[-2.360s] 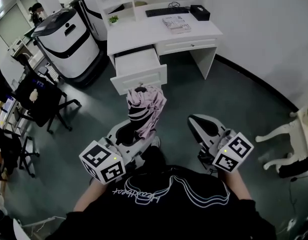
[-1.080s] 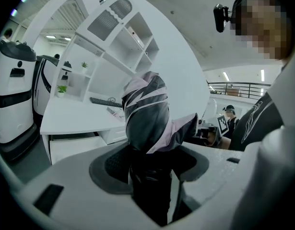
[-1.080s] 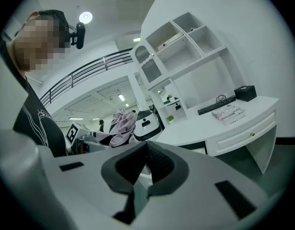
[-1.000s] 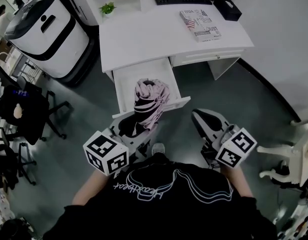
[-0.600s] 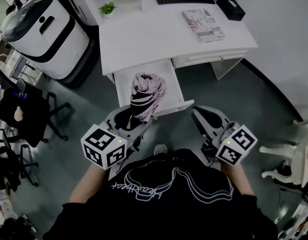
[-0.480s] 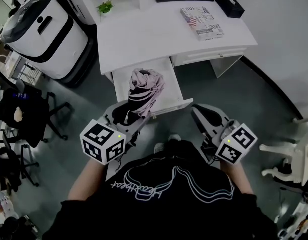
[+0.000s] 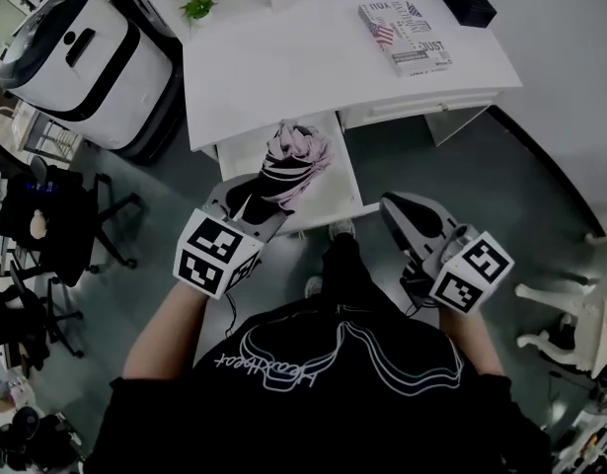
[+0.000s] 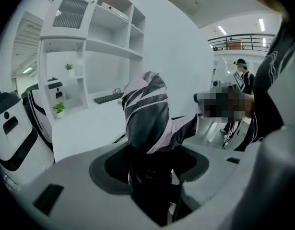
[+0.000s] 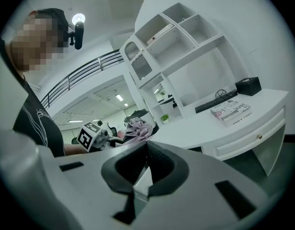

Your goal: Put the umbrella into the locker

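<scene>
left claw (image 7: 256, 194) clenched on the folded umbrella (image 7: 295, 158), holding it tilted over the open drawer (image 7: 335, 191) at the desk (image 7: 283, 67) front edge. right claw (image 7: 395, 208) pinched together, empty, near the drawer's right corner.

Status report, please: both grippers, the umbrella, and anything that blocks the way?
Left hand-held gripper shut on folded umbrella. Right hand-held gripper shut, empty. Umbrella over open desk drawer, not released. Nothing seen blocking.
</scene>
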`<state>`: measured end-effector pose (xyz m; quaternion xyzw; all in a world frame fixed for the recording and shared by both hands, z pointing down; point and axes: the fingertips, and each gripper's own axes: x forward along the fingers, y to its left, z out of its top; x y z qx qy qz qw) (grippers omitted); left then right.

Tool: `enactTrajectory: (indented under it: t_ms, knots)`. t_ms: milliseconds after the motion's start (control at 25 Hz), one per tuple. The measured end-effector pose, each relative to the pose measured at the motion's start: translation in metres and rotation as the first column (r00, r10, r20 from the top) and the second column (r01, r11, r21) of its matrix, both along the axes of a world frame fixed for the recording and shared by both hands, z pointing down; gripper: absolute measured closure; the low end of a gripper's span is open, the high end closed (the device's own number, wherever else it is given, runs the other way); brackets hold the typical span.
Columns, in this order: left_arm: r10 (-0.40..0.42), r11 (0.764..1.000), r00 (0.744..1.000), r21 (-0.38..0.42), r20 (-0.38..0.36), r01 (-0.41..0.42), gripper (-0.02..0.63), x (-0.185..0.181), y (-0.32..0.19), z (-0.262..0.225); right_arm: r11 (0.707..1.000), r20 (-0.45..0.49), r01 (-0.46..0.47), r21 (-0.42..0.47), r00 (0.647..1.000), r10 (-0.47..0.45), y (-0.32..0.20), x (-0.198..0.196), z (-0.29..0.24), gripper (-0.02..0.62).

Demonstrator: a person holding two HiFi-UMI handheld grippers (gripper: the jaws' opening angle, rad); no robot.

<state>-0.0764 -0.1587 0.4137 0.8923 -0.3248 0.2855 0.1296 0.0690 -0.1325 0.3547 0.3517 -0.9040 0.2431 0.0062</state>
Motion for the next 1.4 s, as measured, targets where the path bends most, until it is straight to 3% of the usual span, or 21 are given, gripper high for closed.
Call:
enactTrajectory:
  t_ms: [240, 520, 840, 1240, 1400]
  knots:
    - [0.073, 0.996, 0.991, -0.059, 0.112, -0.067, 0.376, 0.011, -0.03, 0.044, 0.999, -0.002, 0.016, -0.034, 1.0, -0.016, -0.041, 0.01, 0.005, 0.592]
    - [0.173, 0.975, 0.963, -0.172, 0.209, -0.137, 0.376, 0.021, -0.052, 0.113, 0.998, -0.008, 0.022, -0.053, 1.0, -0.023, -0.084, 0.022, 0.009, 0.592]
    - [0.239, 0.941, 0.931, -0.301, 0.276, -0.153, 0.376, 0.022, -0.062, 0.181, 0.996, -0.042, 0.01, -0.088, 0.999, -0.014, -0.116, 0.036, 0.021, 0.592]
    - [0.32, 0.906, 0.876, -0.387, 0.361, -0.172, 0.375, 0.022, -0.068, 0.251, 0.993, -0.074, 0.006, -0.115, 0.997, -0.015, -0.137, 0.036, 0.032, 0.592]
    - [0.319, 0.894, 0.879, -0.42, 0.355, -0.156, 0.376, 0.021, -0.068, 0.275, 0.992, -0.085, -0.01, -0.124, 0.996, -0.001, -0.139, 0.041, 0.037, 0.592]
